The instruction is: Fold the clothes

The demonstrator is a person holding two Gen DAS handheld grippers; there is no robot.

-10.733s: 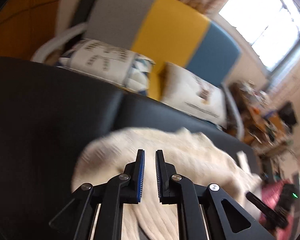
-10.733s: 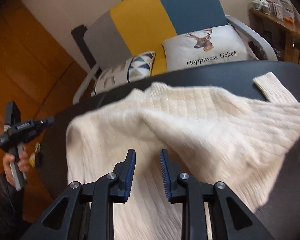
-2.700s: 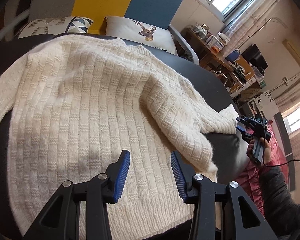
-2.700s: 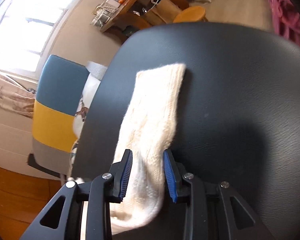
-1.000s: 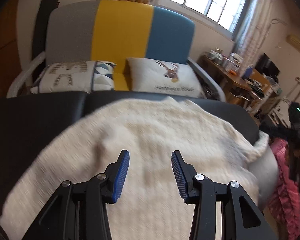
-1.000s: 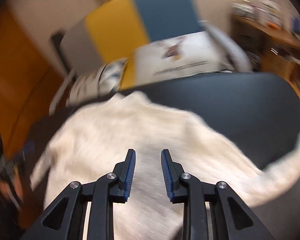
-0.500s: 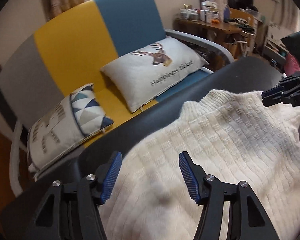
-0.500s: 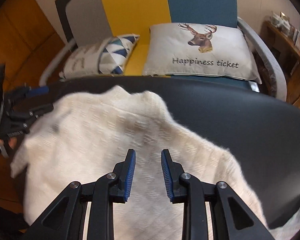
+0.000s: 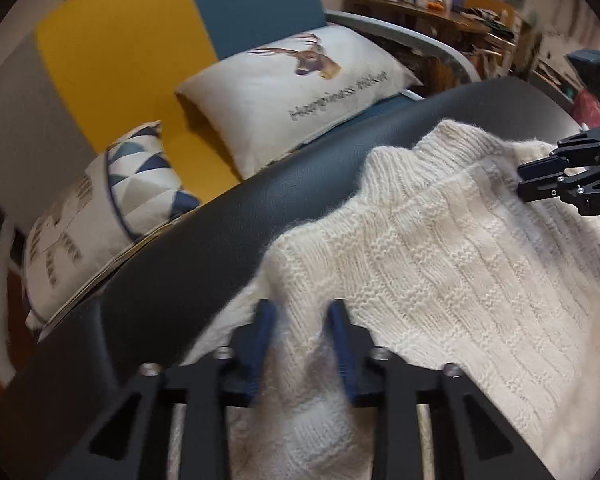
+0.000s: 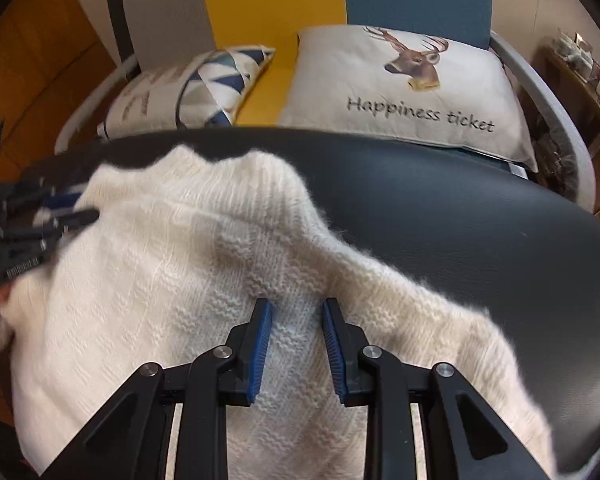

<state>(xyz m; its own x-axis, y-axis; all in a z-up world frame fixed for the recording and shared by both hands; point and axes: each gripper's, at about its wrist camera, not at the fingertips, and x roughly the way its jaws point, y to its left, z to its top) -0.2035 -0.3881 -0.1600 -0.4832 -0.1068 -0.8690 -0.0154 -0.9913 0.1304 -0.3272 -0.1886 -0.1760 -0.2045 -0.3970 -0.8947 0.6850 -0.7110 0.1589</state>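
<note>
Left wrist view: the left gripper (image 9: pixel 300 334) sits low over the near-left edge of the sweater (image 9: pixel 452 264). Its blue pads (image 9: pixel 262 336) stand apart with a ridge of knit rising between them; whether they pinch the fabric cannot be told, as this part is blurred. The sweater is a cream ribbed knit spread on the dark table (image 9: pixel 228 232), its collar toward the far edge. The right gripper (image 9: pixel 556 178) enters from the right, over the sweater's far-right edge, fingers nearly together; whether it grips the knit cannot be told. Beyond the table stands a sofa (image 9: pixel 124 52) in grey, yellow and blue panels, carrying a deer pillow (image 9: pixel 300 92) and a triangle pillow (image 9: pixel 112 204).

Right wrist view: the right gripper (image 10: pixel 298 344) rests on the sweater (image 10: pixel 148 272) at its right shoulder area. The fingers are parted, with knit bulging up between the pads (image 10: pixel 332 340); a firm grasp cannot be confirmed. The left gripper (image 10: pixel 60 212) lies at the sweater's left edge, blurred. Bare table (image 10: pixel 460 216) extends to the right. The deer pillow (image 10: pixel 412 92) reads "Happiness ticket"; the triangle pillow (image 10: pixel 188 88) lies beside it on the sofa (image 10: pixel 268 0).
</note>
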